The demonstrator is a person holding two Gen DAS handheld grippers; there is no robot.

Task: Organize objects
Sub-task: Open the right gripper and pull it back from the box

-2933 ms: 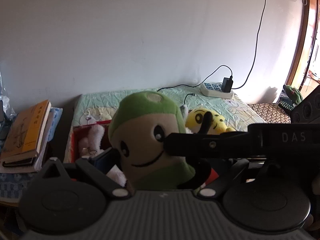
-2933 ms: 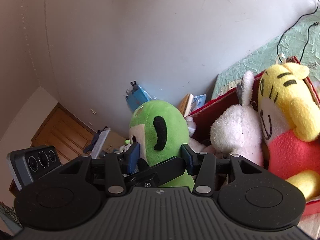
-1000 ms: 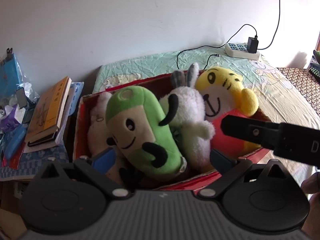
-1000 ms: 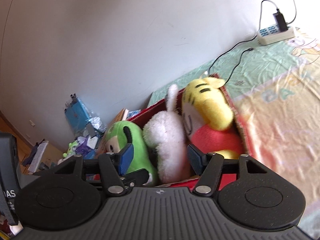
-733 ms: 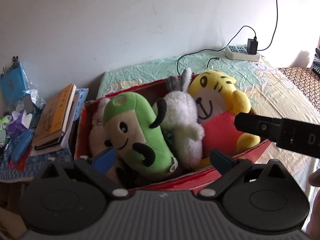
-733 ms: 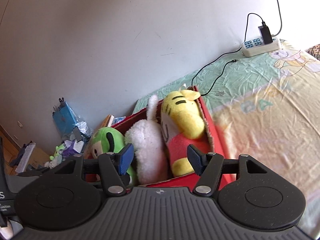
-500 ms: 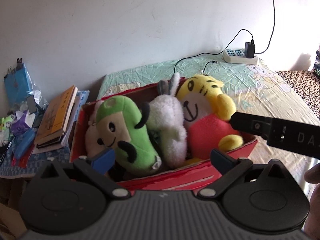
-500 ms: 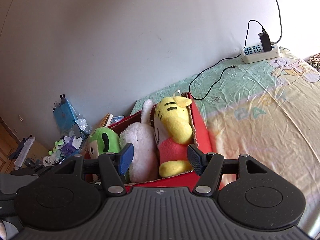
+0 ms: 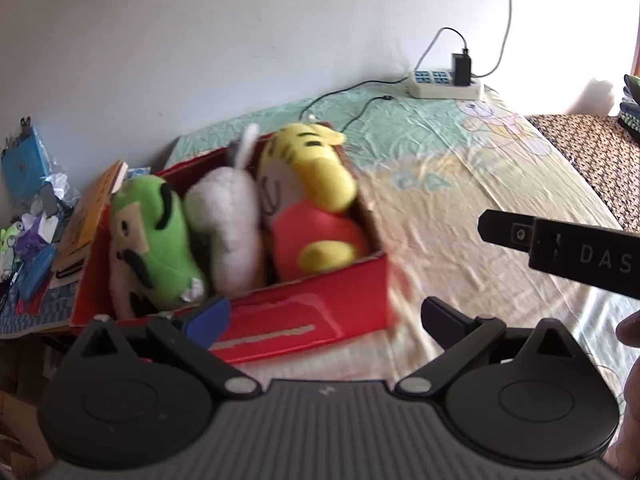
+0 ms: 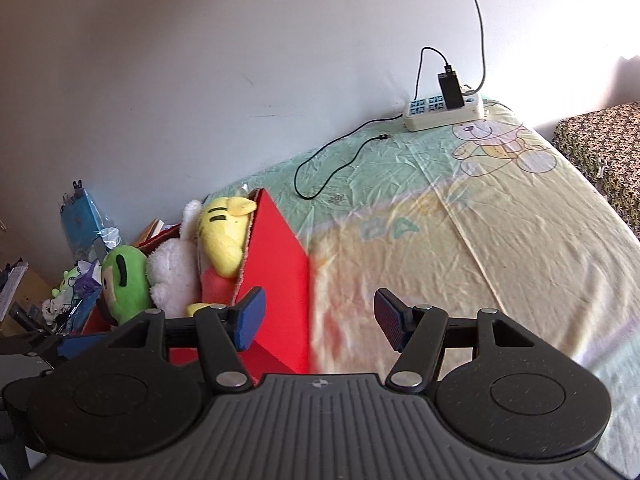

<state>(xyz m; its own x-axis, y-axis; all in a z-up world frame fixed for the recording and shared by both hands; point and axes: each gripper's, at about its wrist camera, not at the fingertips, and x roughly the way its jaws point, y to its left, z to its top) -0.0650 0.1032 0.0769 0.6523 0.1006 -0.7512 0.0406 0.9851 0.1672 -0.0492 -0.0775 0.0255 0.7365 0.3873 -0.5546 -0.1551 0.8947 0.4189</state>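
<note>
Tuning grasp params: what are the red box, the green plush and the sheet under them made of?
Red box: looks like cardboard, smooth red outside, raw brown torn top edge. Green plush: short-pile soft fabric, apparently stuffed, matte, with black appliqué marks. Bed sheet: thin printed woven cloth, probably cotton or a blend; fine creases, cartoon bear print.

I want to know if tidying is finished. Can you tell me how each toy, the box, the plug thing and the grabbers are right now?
green plush: inside the box
white bunny: inside, in the middle
yellow tiger: inside, at the side
red box: open-topped, on the bed
power strip: charger plugged in
left gripper: open, empty
right gripper: open, empty
</note>
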